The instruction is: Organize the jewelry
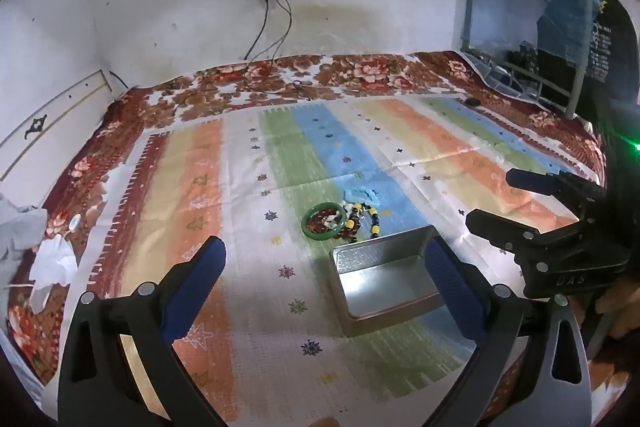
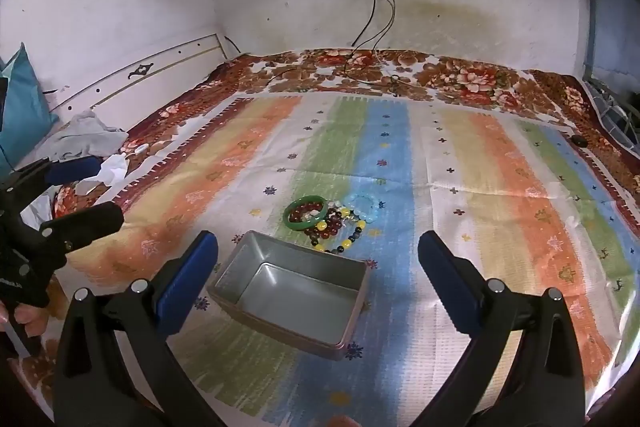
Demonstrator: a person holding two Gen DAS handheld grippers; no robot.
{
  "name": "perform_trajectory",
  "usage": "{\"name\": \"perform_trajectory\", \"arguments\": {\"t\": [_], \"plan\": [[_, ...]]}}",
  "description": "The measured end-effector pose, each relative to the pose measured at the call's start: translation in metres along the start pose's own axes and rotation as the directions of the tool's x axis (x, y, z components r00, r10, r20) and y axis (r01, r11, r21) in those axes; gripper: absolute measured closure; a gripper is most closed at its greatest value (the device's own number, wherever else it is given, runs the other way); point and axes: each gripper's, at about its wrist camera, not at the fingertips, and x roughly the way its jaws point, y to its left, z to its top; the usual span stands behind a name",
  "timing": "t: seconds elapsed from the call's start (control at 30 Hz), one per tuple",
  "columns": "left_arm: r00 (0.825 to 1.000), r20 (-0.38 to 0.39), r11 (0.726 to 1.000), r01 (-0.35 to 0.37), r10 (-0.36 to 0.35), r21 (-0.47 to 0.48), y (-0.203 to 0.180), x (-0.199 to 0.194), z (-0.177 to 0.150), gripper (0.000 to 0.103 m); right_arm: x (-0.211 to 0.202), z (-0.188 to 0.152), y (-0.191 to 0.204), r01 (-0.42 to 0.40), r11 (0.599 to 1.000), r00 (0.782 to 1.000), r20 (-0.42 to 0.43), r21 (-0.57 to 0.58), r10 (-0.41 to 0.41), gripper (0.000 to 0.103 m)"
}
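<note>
Both black, blue-padded grippers, left [image 1: 326, 279] and right [image 2: 318, 277], spread wide, gripping nothing. Open rectangular grey metal tin [image 2: 294, 301] dead ahead; tangled bead-and-green-bangle jewelry pile [image 2: 330, 219] at twelve o'clock, just beyond, on striped cloth [image 2: 500, 195].

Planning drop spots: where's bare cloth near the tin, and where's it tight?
Free: the striped cloth right of the tin, and the wide orange and yellow stripes to its left. Crowded: just beyond the tin, where the green bangle and bead bracelets bunch together, and the far-left edge with crumpled tissue.
</note>
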Motion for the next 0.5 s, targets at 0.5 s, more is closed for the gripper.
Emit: {"name": "perform_trajectory", "arguments": {"t": [0.5], "plan": [[1.0,0.007,1.0,-0.01,0.01,0.003,-0.001,0.0,0.0,0.005,-0.002,-0.001,-0.018,0.019,1.0,1.0,0.002,0.019,-0.019,0.005]]}}
